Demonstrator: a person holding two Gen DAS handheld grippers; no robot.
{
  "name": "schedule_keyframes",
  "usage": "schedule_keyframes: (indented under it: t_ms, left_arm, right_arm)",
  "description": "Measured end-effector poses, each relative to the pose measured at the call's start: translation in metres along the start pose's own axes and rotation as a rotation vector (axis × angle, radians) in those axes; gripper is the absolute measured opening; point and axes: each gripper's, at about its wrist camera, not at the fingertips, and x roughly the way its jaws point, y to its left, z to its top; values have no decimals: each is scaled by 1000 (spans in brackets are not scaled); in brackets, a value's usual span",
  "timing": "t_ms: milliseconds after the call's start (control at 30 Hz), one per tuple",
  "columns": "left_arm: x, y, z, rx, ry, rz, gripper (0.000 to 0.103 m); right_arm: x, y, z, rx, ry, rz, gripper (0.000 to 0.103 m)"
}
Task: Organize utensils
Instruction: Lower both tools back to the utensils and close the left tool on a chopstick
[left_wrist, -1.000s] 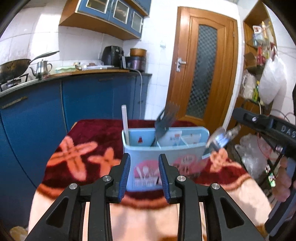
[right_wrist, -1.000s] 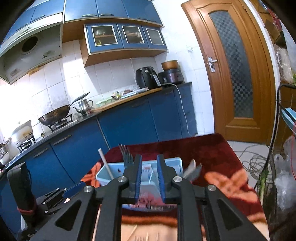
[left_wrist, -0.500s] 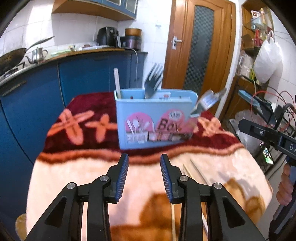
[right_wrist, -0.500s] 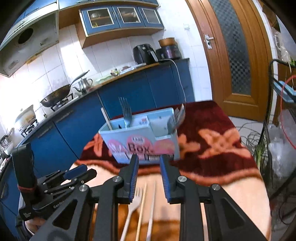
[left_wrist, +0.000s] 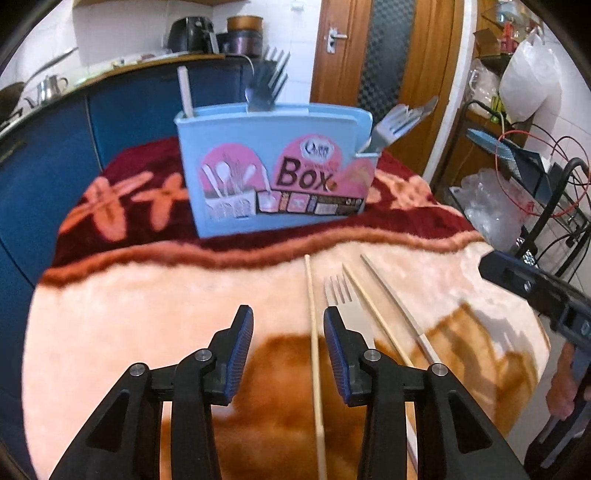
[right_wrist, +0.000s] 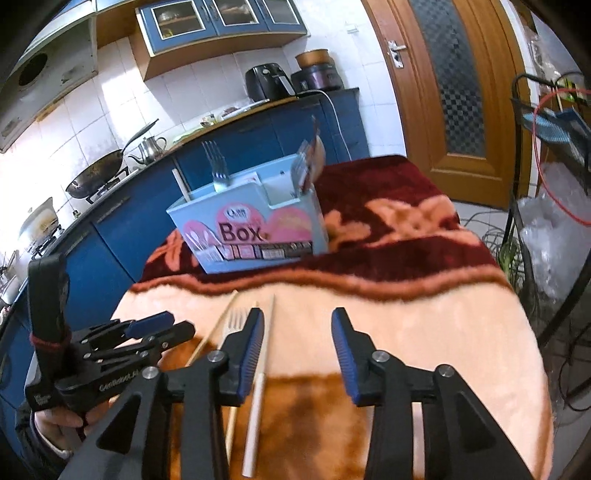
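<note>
Utensil lot, listed left to right.

1. Left tongs (left_wrist: 288, 325): released, jaws opening, low over the near, pale part of the blanket (left_wrist: 147, 302). One chopstick (left_wrist: 313, 332) runs near to far on the blanket through the gap, nearer the right pad; the pads do not press on it.
2. Box (left_wrist: 273, 177): light blue holder, upright at the far side on the dark red band of the blanket. A pale stick (left_wrist: 183, 90) stands at its left end, a fork (left_wrist: 264, 86) at its middle, more cutlery (left_wrist: 399, 122) leans out of the small right pocket.
3. Loose fork (left_wrist: 341, 299): flat on the blanket, tines toward the box, just right of the chopstick; its handle is hidden behind the right finger of the left tongs.
4. Two further chopsticks (left_wrist: 388, 306): flat on the blanket, right of the loose fork, fanning away from each other at the far ends.
5. Right tongs (right_wrist: 297, 343): released, jaws opening, nothing between them but blanket. A chopstick (right_wrist: 258, 387) lies close by the left finger, outside the gap.
</note>
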Motion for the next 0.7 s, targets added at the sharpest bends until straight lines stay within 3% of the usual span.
schedule_keyframes:
  t_ms: [367, 700]
  left_arm:
    - [32, -16, 17, 103, 50, 91, 41]
    - [52, -18, 30, 108, 86, 116, 40]
  right_arm:
    - [6, -26, -5, 38, 11, -2, 43]
    - [13, -35, -11, 54, 30, 11, 44]
